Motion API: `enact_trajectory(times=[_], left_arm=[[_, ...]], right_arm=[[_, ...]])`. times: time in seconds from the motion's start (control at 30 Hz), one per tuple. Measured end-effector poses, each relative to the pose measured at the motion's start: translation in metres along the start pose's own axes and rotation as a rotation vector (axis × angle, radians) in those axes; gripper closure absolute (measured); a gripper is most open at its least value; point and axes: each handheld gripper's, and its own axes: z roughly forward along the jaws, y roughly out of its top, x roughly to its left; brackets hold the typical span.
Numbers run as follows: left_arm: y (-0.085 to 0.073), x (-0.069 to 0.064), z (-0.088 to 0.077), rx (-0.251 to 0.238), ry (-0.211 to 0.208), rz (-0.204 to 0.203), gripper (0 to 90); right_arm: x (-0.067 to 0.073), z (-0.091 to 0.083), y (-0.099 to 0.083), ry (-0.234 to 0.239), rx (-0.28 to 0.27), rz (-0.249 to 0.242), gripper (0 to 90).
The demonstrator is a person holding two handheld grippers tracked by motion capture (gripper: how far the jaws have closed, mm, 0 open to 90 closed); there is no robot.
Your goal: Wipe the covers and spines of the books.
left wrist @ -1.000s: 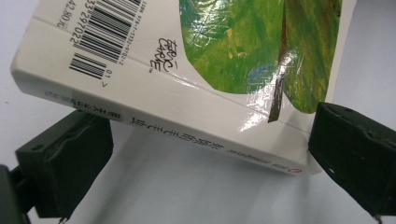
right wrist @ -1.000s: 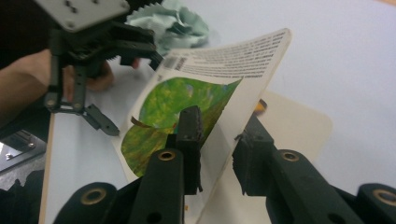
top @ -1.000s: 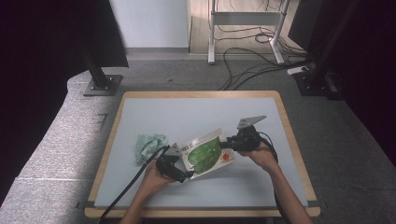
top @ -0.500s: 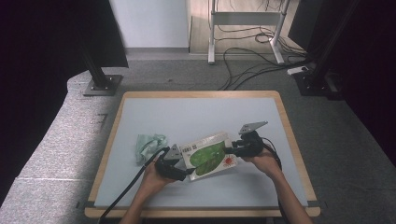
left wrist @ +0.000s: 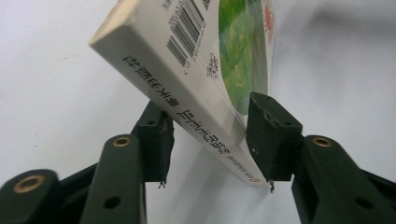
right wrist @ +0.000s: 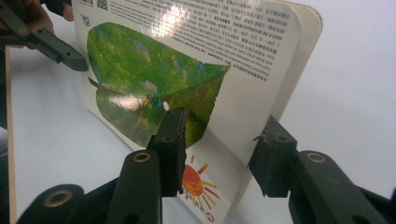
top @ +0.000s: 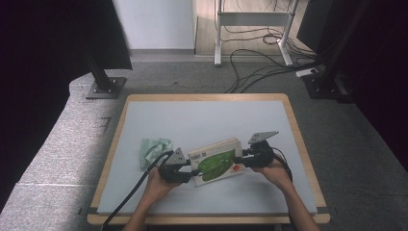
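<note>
A person holds a thick board book [top: 215, 161] between two claws over the near middle of the desk [top: 207, 118]. In the high view the book lies tilted, its back cover up, showing a big green leaf, a small red sun and a strip of print along the far edge.

The left claw [top: 185, 166] sits at the book's left end, at the spine. In the left gripper view its jaws stand on either side of that corner: the right-hand jaw presses on the glossy cover, while the left-hand jaw sits under the spine, close against it, though whether it quite touches cannot be told. These jaws have just been closing, with the book between them. The spine carries printed characters, and a barcode shows on the cover above it.

The right claw [top: 244, 161] is at the opposite end, by the sun. In the right gripper view one jaw lies over the leaf and sun and the other behind the book's edge. These jaws have just been opening, and the far one looks slightly off the board, so the hold appears loosened.

A crumpled pale green cloth [top: 153, 147] lies on the desk just left of the left hand [top: 161, 180], apart from the book.
</note>
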Motion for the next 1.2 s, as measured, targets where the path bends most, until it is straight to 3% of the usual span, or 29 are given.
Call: enact_trajectory(times=[0.23, 0.43, 0.57, 0.6, 0.67, 0.77, 0.93, 1.2], left_arm=[[0.002, -0.001, -0.002, 0.000, -0.008, 0.002, 57.0], [0.002, -0.003, -0.004, -0.006, -0.033, 0.015, 61.5], [0.003, -0.005, -0.004, -0.005, -0.044, 0.027, 65.4], [0.004, -0.004, -0.004, -0.005, -0.053, 0.026, 66.0], [0.004, -0.004, -0.004, -0.001, -0.057, 0.028, 66.3], [0.006, -0.002, -0.005, 0.008, -0.061, 0.029, 66.7], [0.007, 0.003, -0.006, -0.004, -0.077, 0.005, 71.3], [0.016, 0.016, -0.007, 0.030, -0.047, 0.028, 72.1]], right_arm=[[0.003, -0.009, -0.002, -0.047, -0.013, 0.012, 52.4], [-0.004, -0.014, -0.005, -0.089, -0.013, 0.048, 47.2], [-0.009, -0.012, -0.007, -0.063, -0.019, 0.066, 45.2], [-0.012, -0.009, -0.008, -0.018, -0.032, 0.073, 45.6], [-0.012, -0.007, -0.009, 0.014, -0.039, 0.077, 47.9], [-0.012, -0.005, -0.008, 0.070, -0.070, 0.070, 50.9], [-0.010, -0.007, -0.007, 0.055, -0.069, 0.028, 55.0], [-0.005, -0.007, -0.002, -0.004, -0.115, -0.029, 55.4]])
